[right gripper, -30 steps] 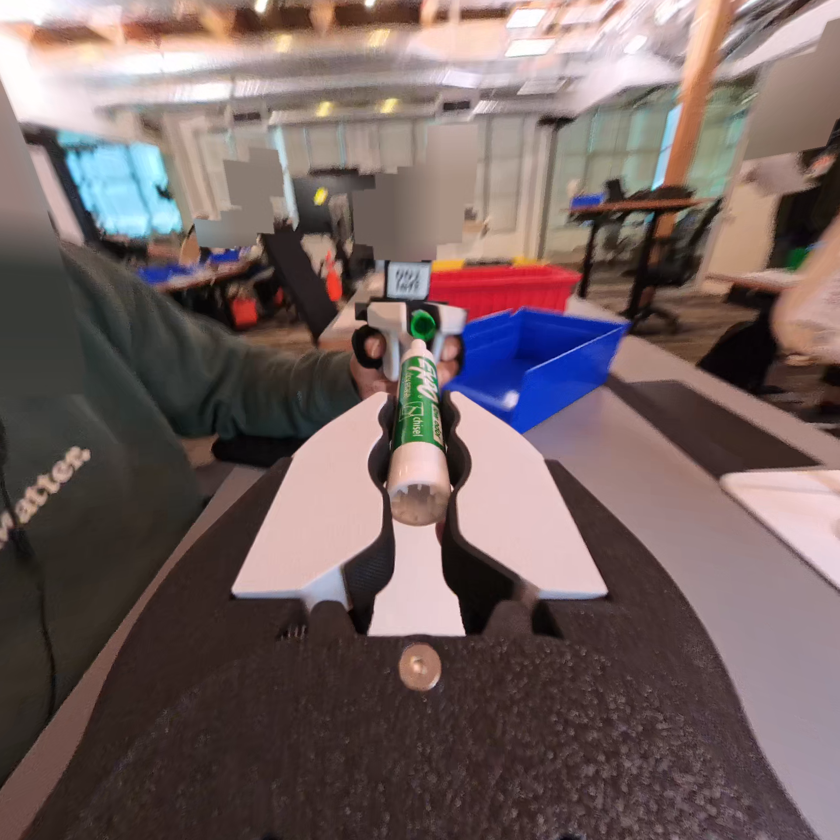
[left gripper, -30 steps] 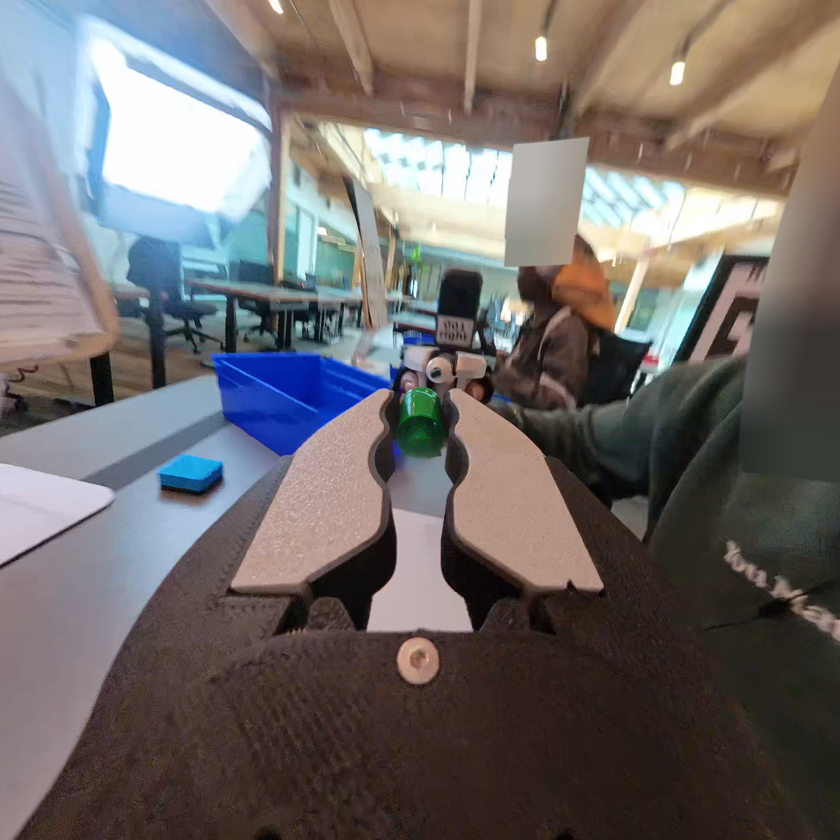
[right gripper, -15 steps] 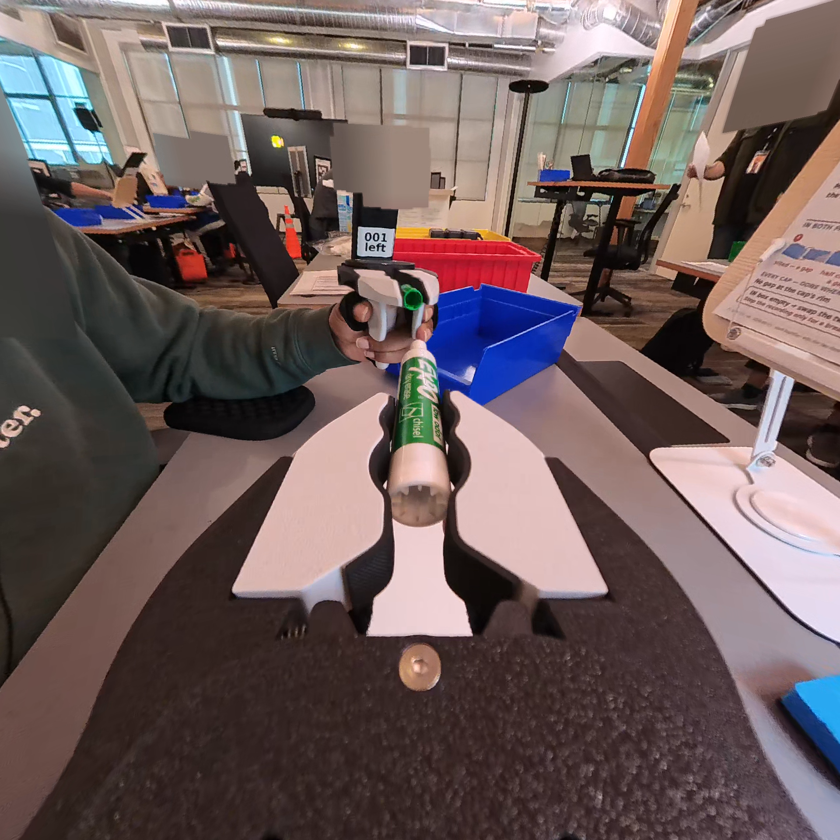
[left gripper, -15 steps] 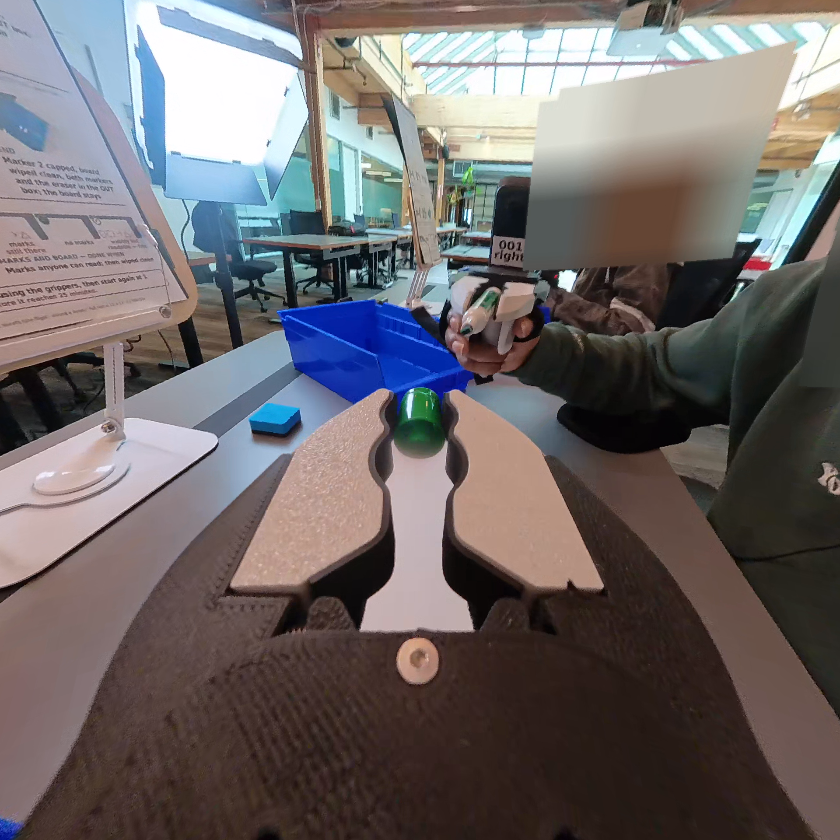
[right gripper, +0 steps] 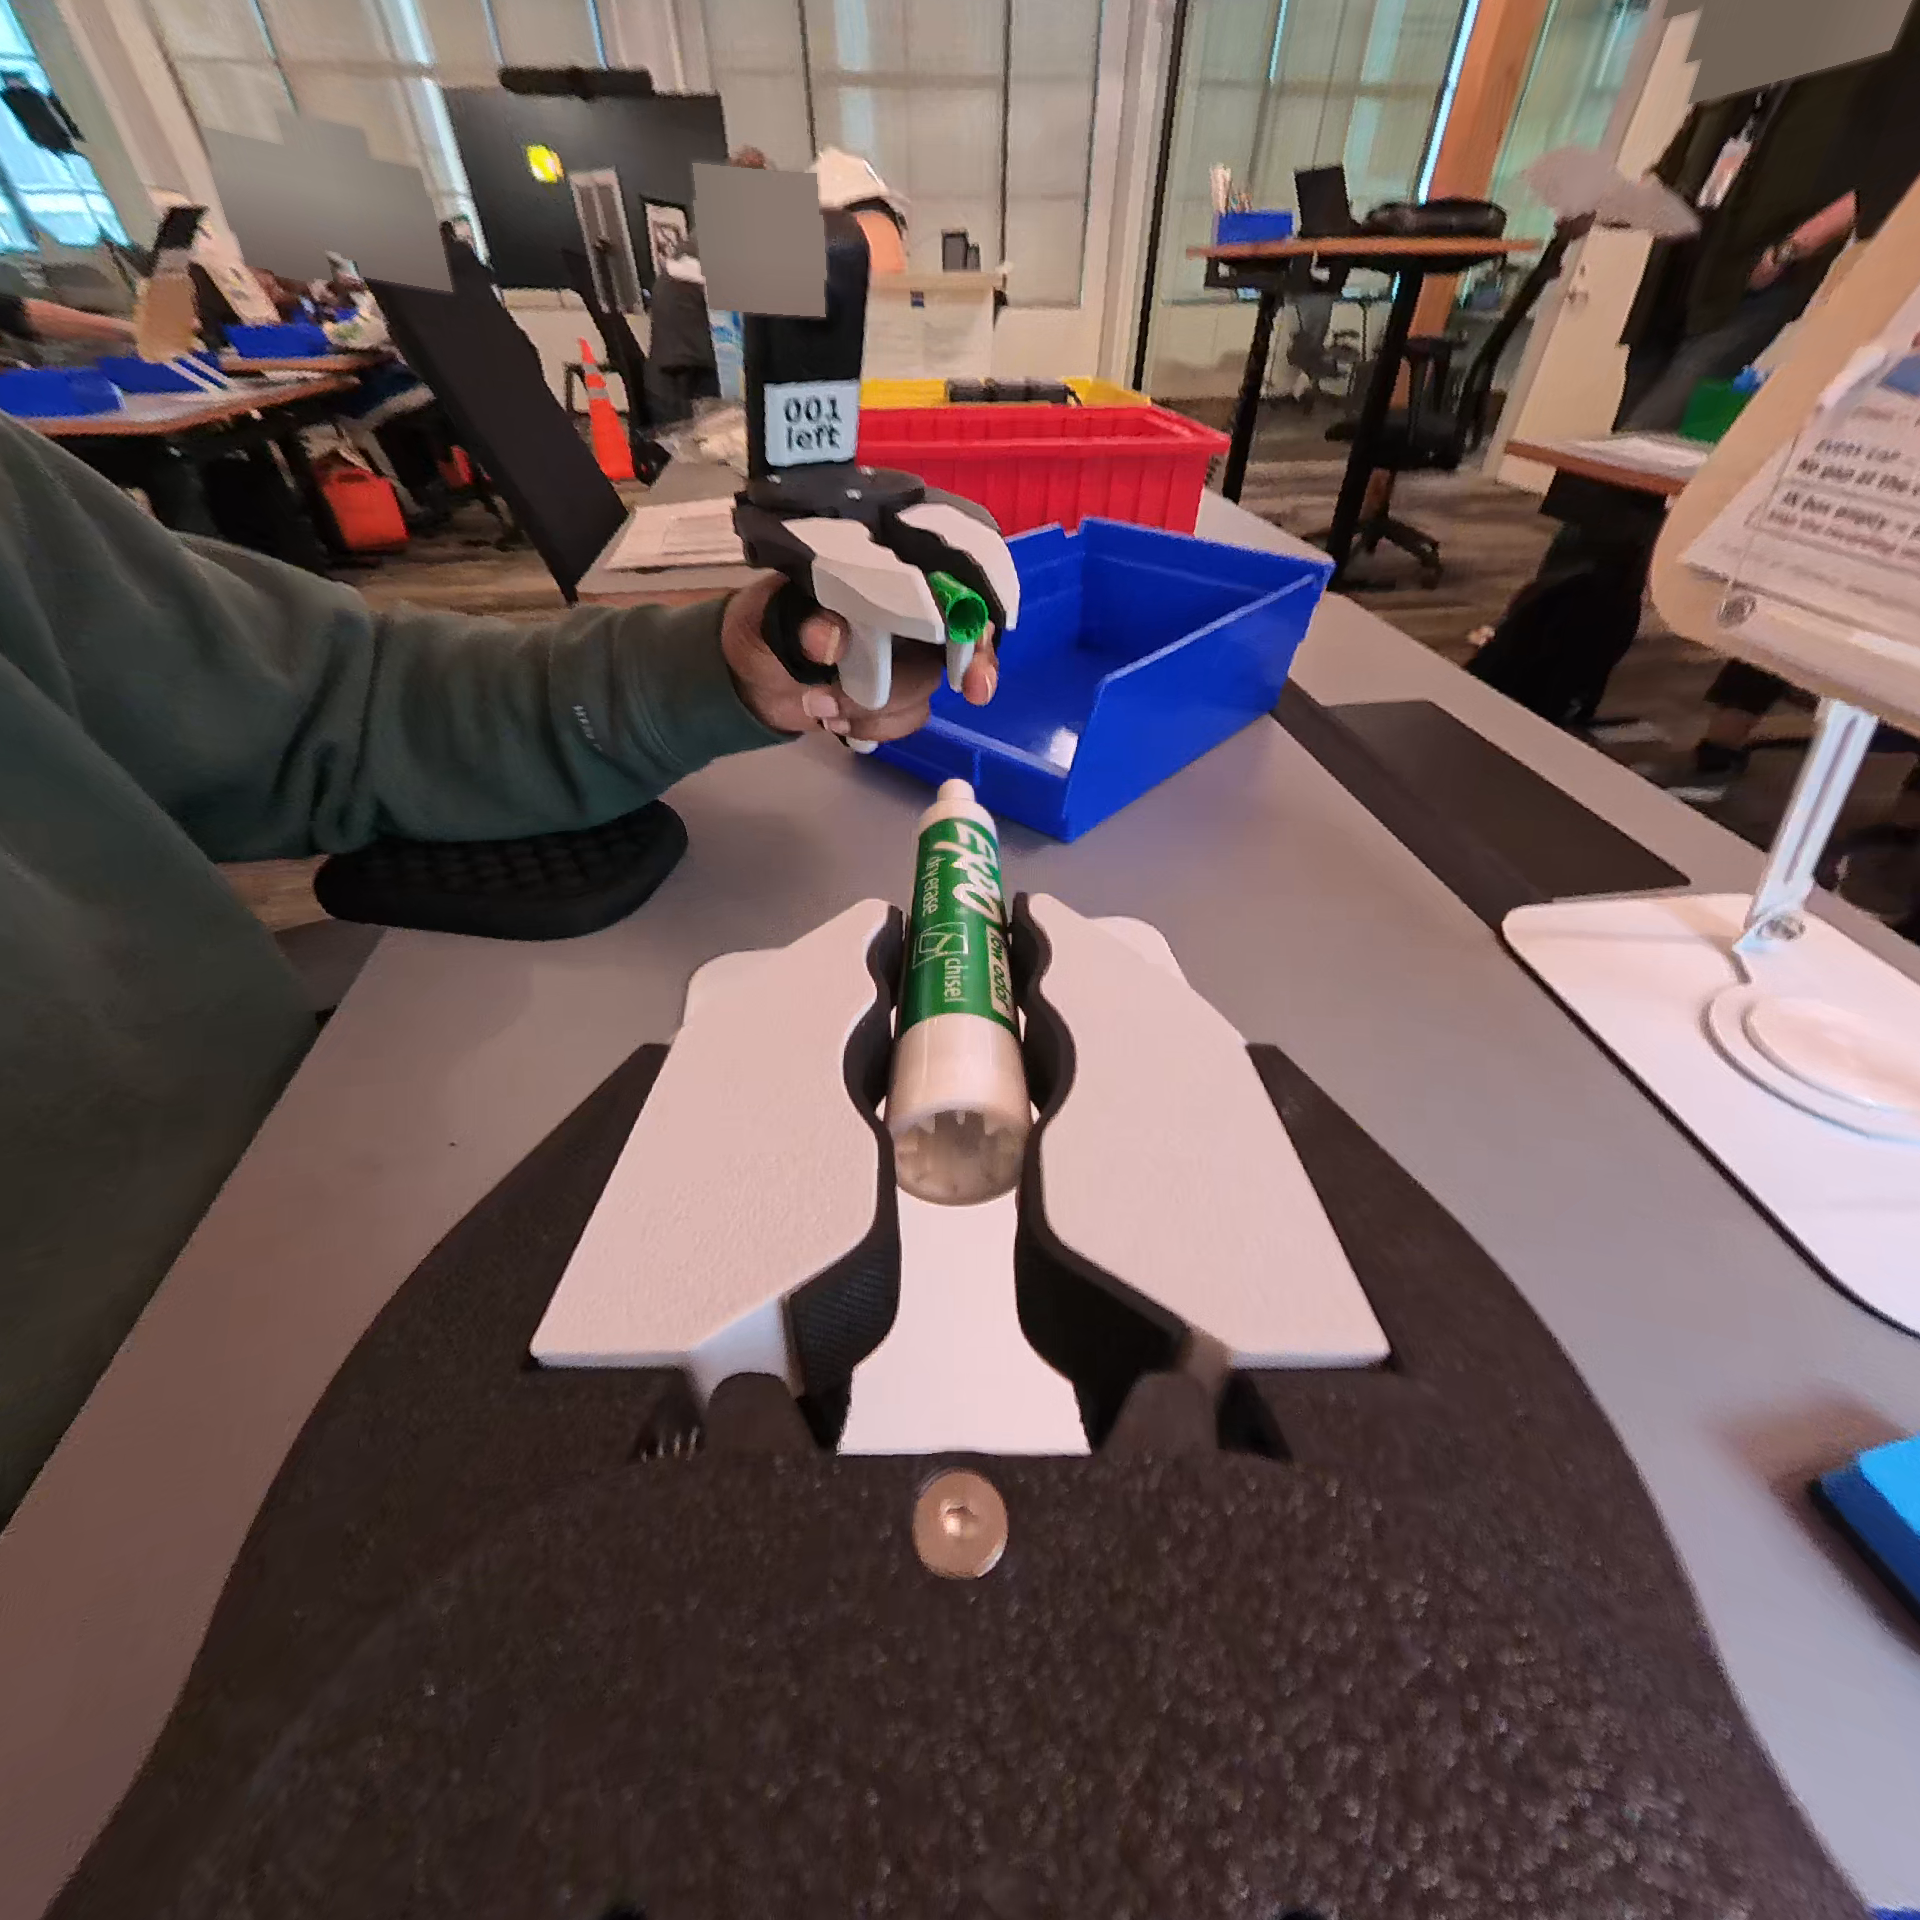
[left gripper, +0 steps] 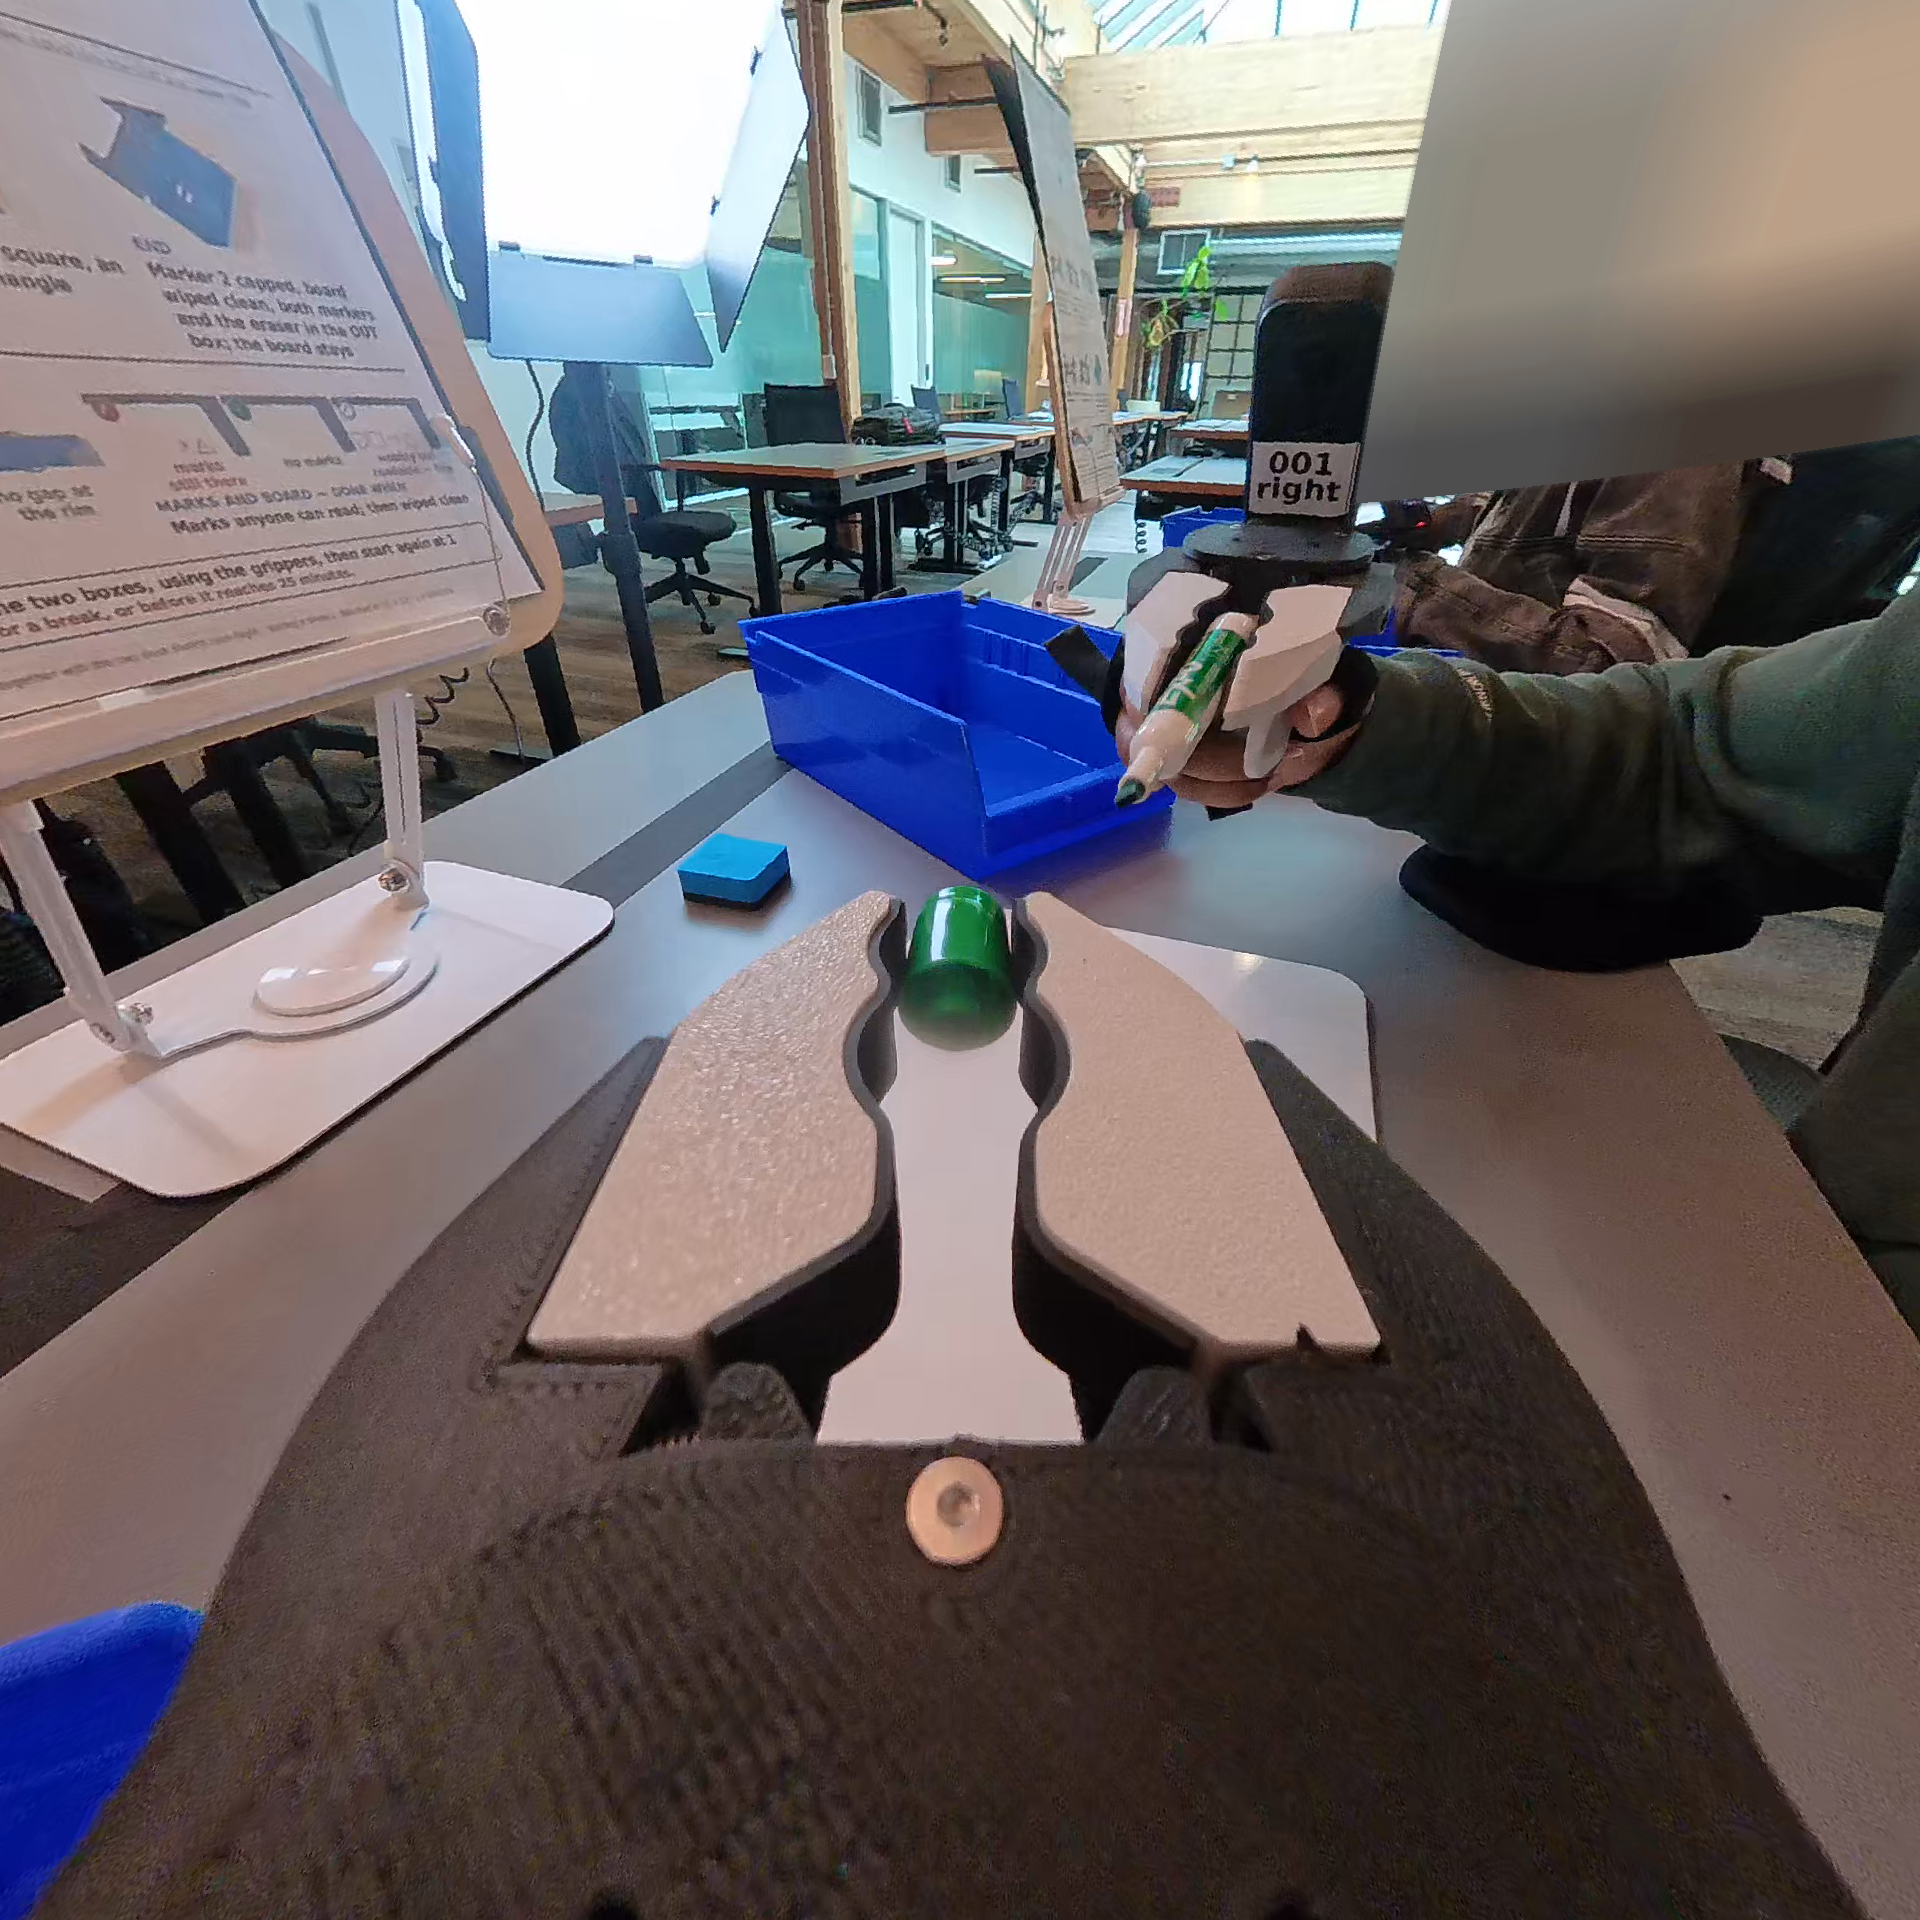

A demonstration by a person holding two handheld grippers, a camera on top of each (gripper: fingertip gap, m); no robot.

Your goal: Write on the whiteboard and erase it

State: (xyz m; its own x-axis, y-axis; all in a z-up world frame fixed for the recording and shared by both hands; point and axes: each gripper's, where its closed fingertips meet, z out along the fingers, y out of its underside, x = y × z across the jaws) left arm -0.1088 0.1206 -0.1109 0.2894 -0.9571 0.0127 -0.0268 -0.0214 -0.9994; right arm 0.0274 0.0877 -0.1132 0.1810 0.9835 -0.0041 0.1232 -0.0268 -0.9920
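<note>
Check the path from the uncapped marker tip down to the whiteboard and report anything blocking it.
Nothing visible blocks it. The right gripper holds the marker tip-down over the blue bin's corner; the whiteboard lies bare nearer the left gripper, which holds the cap above its far edge.

Each tool has two pale grey fingers with a rough grain and wavy inner edges, set in a black textured body with one silver screw [left gripper: 955, 1509] in the middle. The left tool [right gripper: 940, 592] carries a black post with a small white label. The person wears a dark green sleeve [left gripper: 1621, 748].
</note>
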